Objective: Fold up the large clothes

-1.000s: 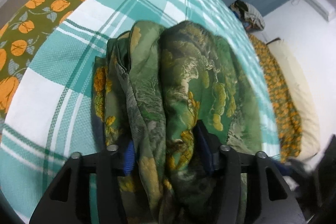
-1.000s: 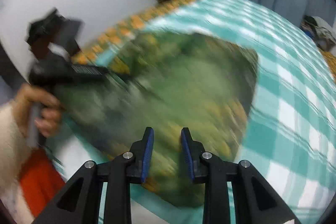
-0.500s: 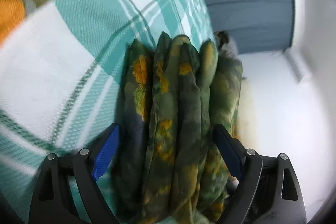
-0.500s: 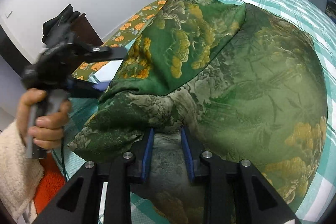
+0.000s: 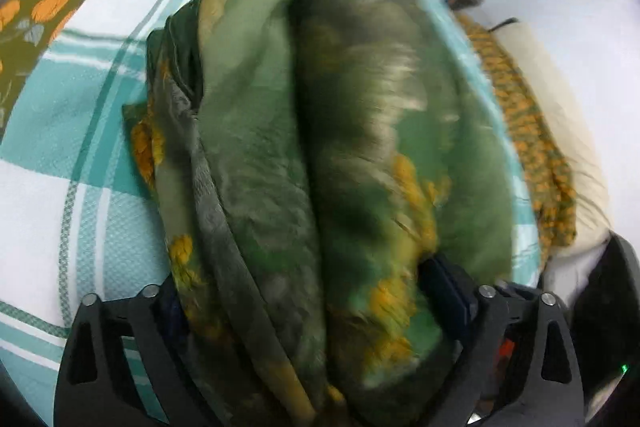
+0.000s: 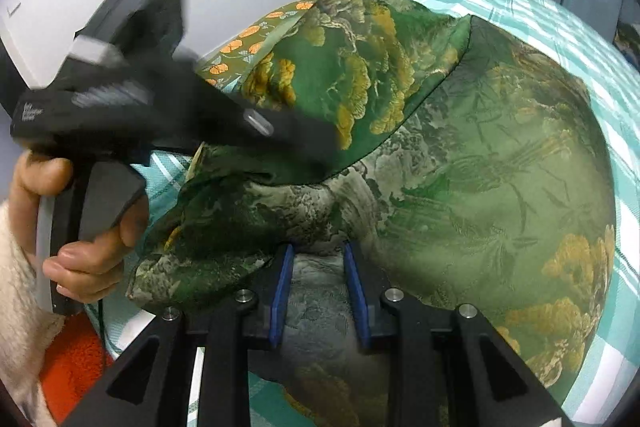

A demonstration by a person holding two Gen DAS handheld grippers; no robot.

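Since half a second ago the left gripper (image 5: 316, 291) has tipped back, so the checked blanket (image 5: 48, 131) and orange-print cover (image 5: 52, 3) fill more of its view, and the bunched green garment (image 5: 304, 155) now bulges larger between its fingers. Its jaws stand wide apart with thick folds of the garment packed between the blue pads, which press the cloth on both sides. From the right wrist view, the left gripper (image 6: 304, 143) reaches in from the left, blurred, its tip on the folded-over flap of the garment (image 6: 460, 167). The right gripper (image 6: 318, 287) is closed on a gathered fold of the same cloth directly ahead, pads close together. Beyond both tools the garment lies spread on the checked blanket (image 6: 520, 11).
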